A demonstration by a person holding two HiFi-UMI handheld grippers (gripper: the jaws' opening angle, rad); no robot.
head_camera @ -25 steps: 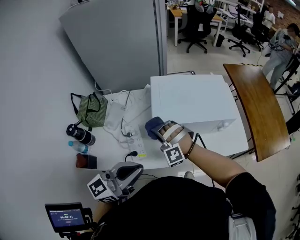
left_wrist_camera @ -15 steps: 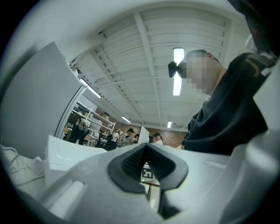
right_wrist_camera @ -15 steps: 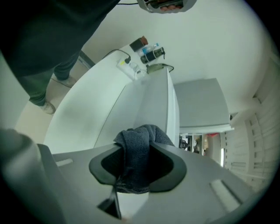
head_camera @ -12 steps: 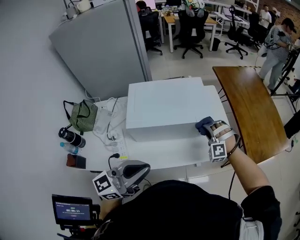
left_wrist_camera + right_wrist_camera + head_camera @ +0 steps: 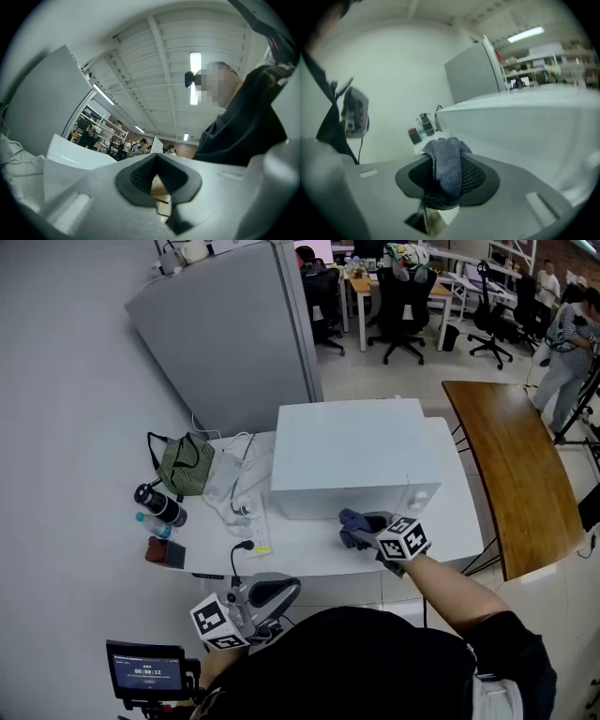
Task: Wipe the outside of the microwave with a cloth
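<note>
The white microwave (image 5: 356, 456) stands on the white table (image 5: 309, 554). My right gripper (image 5: 361, 529) is shut on a blue-grey cloth (image 5: 354, 524) and holds it low against the microwave's front face. In the right gripper view the cloth (image 5: 447, 164) is bunched between the jaws, and the microwave (image 5: 525, 136) fills the right side. My left gripper (image 5: 251, 601) hangs low by the person's body, away from the microwave; its jaws stand close together with nothing between them, seen in the left gripper view (image 5: 157, 176).
Left of the microwave lie a green striped bag (image 5: 183, 463), a white power strip with cables (image 5: 255, 521), a dark flask (image 5: 159, 504), a water bottle (image 5: 152, 523) and a small dark red box (image 5: 165, 552). A wooden table (image 5: 511, 470) stands at the right.
My right gripper with the cloth has moved left along the microwave's front, from its right corner to about the middle. The head camera has shifted. The left gripper has stayed low.
</note>
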